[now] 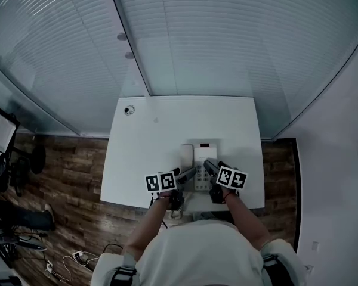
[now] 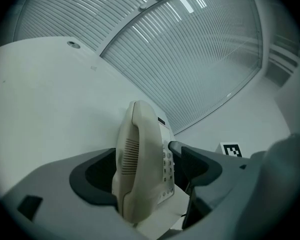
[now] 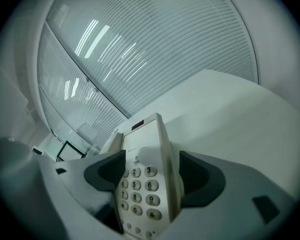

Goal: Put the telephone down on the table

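Now the left gripper (image 1: 190, 172) and right gripper (image 1: 209, 164) each clench the telephone (image 1: 198, 158) at the table's (image 1: 167, 124) front edge. It likely needs lowering flat, then releasing.

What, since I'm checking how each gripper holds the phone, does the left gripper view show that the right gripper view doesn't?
Only the left gripper view: the cream handset edge-on between the left gripper's jaws, a marker cube at the right, and a round fitting in the table.
Only the right gripper view: the keypad facing the camera with legible digits, the dark display window, and the right gripper's jaws over the telephone's right part.
Both: the telephone, the white table and the slatted glass wall.
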The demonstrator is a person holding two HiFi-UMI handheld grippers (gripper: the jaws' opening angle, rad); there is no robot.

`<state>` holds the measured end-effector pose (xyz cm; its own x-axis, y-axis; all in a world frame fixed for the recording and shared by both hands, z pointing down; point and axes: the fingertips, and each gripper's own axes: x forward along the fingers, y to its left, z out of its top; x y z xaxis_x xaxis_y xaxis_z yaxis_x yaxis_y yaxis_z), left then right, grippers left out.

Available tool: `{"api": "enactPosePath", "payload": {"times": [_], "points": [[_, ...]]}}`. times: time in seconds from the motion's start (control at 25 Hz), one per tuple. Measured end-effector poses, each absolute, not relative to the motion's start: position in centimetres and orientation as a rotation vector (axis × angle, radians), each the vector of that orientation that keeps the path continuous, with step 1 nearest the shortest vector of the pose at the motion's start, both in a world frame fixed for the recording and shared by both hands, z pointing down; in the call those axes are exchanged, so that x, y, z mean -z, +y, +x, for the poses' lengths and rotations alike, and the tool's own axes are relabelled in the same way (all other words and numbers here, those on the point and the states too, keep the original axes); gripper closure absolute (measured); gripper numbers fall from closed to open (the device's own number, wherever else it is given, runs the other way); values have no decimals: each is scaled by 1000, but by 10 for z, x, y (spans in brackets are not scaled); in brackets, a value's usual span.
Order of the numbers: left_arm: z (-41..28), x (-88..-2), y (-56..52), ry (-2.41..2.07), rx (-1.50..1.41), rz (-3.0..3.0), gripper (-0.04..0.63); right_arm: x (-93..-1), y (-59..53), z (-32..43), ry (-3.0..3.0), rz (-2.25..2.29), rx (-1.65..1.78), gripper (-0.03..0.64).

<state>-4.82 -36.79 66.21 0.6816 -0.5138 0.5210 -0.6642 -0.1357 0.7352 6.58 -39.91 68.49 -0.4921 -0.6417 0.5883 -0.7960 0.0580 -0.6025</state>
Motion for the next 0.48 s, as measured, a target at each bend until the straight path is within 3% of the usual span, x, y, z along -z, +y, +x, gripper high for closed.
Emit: {"api": "enactPosePath", "payload": {"times": [0.48], "points": [[-55, -646, -321, -977, -146, 1866, 172, -644, -346, 59, -2310, 1553, -1296, 275]]}}
